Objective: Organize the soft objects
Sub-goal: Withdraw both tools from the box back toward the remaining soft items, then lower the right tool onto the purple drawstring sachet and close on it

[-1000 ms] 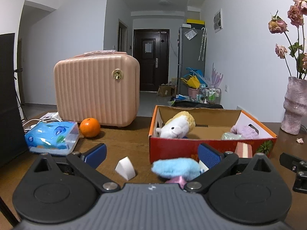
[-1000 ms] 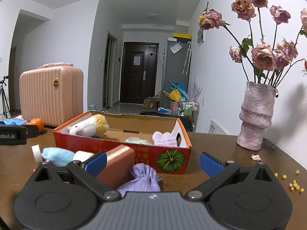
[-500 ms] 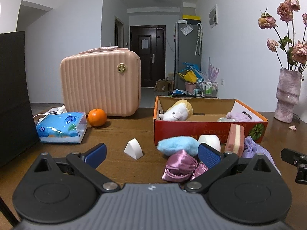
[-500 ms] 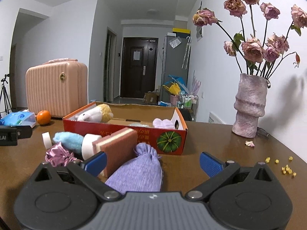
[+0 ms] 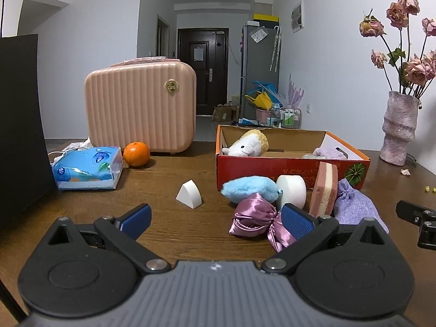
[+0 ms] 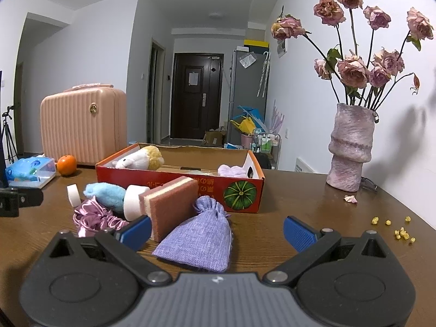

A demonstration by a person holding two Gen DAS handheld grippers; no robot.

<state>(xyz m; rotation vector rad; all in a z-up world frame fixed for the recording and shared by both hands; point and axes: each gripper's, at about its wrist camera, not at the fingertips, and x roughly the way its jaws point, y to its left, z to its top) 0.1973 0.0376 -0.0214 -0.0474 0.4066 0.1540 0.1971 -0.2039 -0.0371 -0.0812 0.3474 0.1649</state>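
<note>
A red cardboard box (image 5: 272, 167) (image 6: 212, 188) holds a white and yellow plush (image 5: 246, 144) (image 6: 141, 159) and a pale purple soft thing (image 6: 231, 170). In front of it lie a blue plush (image 5: 249, 188) (image 6: 105, 192), a pink satin scrunchie (image 5: 253, 218) (image 6: 92, 215), a white round sponge (image 5: 291, 190) (image 6: 132, 201), a pink and beige sponge (image 5: 323, 188) (image 6: 170, 204) and a purple pouch (image 5: 354, 204) (image 6: 200, 237). My left gripper (image 5: 215, 219) is open and empty, short of the scrunchie. My right gripper (image 6: 216, 229) is open and empty, with the pouch between its fingers' lines.
A white wedge sponge (image 5: 190, 194) lies at mid-table. A tissue pack (image 5: 87, 167), an orange (image 5: 136, 150) and a pink case (image 5: 141, 106) stand at the back left. A vase of dried roses (image 6: 350, 147) stands at the right, with yellow crumbs (image 6: 400, 231) near it.
Both grippers have pulled back from the box and risen, so more of the table and the soft things in front of the box now show. Both stay open.
</note>
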